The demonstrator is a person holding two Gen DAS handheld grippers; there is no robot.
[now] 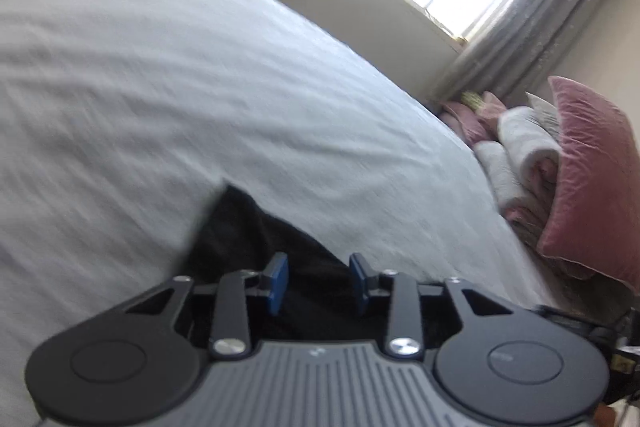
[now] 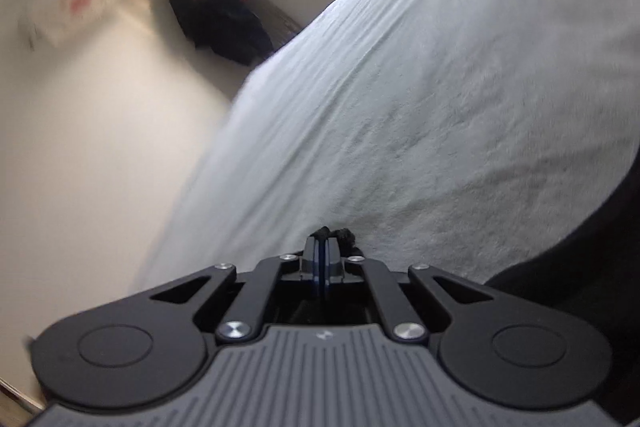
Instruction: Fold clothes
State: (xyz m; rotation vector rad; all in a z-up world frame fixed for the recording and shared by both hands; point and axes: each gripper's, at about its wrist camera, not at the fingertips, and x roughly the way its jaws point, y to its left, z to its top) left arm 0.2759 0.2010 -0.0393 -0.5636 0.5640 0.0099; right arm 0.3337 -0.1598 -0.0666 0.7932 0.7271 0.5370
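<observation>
Blurry bits, hidden bits, cut-off bits

The black cloth (image 1: 256, 239) is mostly hidden behind the left gripper (image 1: 318, 281), so its shape cannot be told. In the right wrist view only a tiny tuft of it (image 2: 338, 235) pokes out past the right gripper (image 2: 321, 247); a dark patch (image 2: 592, 259) runs off the right edge. The white bedspread (image 1: 160, 87) is smeared. The dark hanging thing (image 2: 218, 15) with orange marks is fuzzy. The pink pillow (image 1: 592, 179) is cut off, the folded pile (image 1: 520, 163) beside it soft.
</observation>
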